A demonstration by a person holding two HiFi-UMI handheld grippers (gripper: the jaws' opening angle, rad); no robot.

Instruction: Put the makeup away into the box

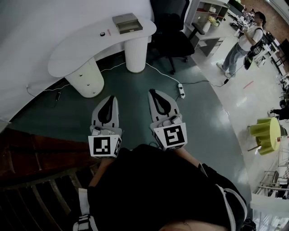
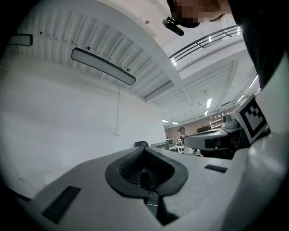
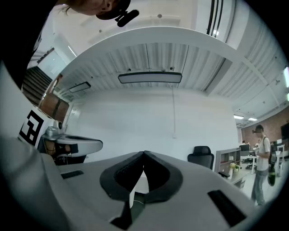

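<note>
Task apparently not begun: left gripper [image 1: 110,100] and right gripper [image 1: 152,94] are clenched empty, well apart from the box [image 1: 127,22], with makeup [image 1: 102,34] on the tabletop [image 1: 74,52] just beside the box.

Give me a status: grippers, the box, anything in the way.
Left gripper, right gripper shut, empty, short of the table. Box on table, small dark item beside it. Power strip on floor.

- An open-plan office: white desks [image 1: 214,35] and shelving [image 1: 208,8], with a person [image 1: 241,43] standing among them.
- A black swivel chair [image 1: 174,34] beside a curved white bench [image 1: 67,54].
- Strip lights [image 2: 208,103] overhead; a power strip [image 1: 180,91] on the floor.
</note>
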